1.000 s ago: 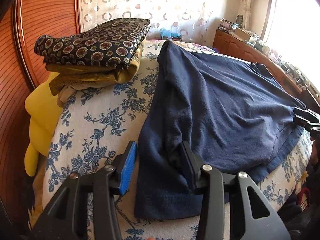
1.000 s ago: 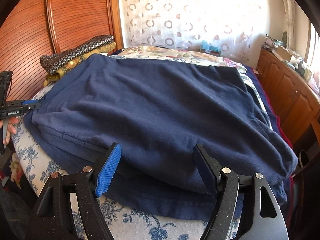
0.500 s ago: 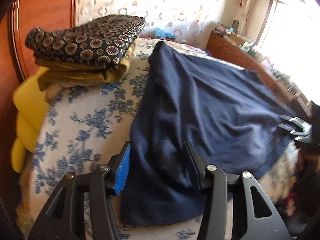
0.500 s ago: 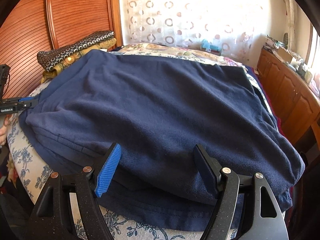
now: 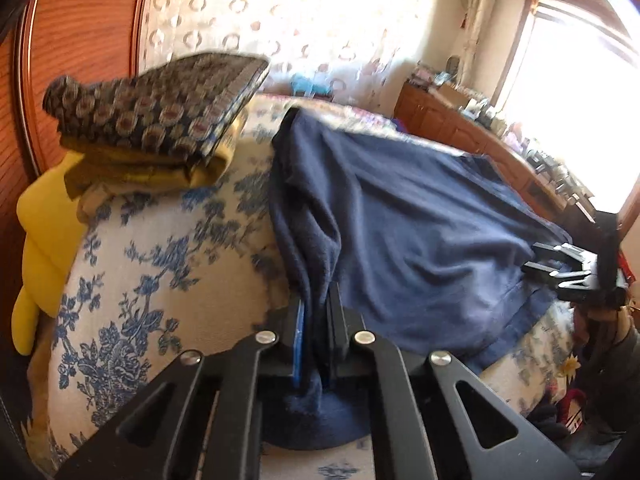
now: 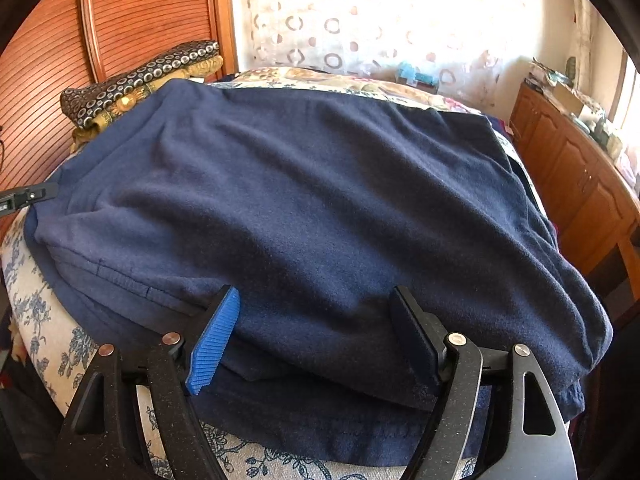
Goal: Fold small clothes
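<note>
The left tool (image 5: pixel 318 320) pinches a bunched edge of the navy fleece garment (image 6: pixel 320 208) spread on the floral bed (image 5: pixel 160 280); its hem hides underneath. The right tool (image 6: pixel 316 320), jaws opening wide, straddles the cloth's near fold.

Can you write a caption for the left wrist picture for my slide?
The left gripper pinches the edge of the navy garment on the flowered bedspread.

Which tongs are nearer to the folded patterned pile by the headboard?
Left. The left tongs grip the navy garment on the side beside the patterned pile; the right tongs are farther, at its other side.
</note>
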`<state>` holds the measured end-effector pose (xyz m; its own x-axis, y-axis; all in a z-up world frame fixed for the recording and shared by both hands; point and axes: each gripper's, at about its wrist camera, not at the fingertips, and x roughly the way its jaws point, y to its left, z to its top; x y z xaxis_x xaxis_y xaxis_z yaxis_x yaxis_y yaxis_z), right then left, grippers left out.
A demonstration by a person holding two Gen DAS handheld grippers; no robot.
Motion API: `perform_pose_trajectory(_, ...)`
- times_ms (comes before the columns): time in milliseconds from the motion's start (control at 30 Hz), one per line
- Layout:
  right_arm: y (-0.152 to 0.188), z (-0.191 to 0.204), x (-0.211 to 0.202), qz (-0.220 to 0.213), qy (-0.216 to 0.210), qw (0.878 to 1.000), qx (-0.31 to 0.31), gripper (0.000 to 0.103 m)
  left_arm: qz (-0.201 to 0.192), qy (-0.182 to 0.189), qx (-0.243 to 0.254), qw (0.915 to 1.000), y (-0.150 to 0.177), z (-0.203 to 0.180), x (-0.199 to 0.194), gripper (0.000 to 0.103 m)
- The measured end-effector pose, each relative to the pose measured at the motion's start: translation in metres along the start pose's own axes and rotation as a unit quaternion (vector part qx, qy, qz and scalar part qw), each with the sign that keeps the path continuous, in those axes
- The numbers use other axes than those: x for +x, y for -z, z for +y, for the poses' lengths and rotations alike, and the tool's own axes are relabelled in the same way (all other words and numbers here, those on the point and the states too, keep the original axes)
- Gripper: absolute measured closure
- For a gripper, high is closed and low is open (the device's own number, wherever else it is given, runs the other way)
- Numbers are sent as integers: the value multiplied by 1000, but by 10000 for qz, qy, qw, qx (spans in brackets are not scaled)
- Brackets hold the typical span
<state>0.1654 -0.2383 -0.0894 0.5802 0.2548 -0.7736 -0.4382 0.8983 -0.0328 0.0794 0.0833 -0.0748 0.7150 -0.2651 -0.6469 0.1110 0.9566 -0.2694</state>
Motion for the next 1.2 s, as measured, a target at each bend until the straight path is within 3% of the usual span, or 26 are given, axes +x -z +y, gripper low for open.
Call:
perform_pose_trajectory(267,0,-3,1,78,149,9998,126,14,-163,133,277,9994,-10,-28,-8,98)
perform_pose_trajectory(867,-2,-7,1,179,136,9997,75,13,-439,492,726,9952,-39,-87,-8,98)
perform_pose_trajectory(1000,2,-14,-15,16,111,9999,77,20,-549,697,876,9922,-57,-111,-7,99)
perform_pose_trajectory(1200,13,-50,-54,-296,213,9989,290,42,-633,1056,1247,9845,-86,-163,1,99)
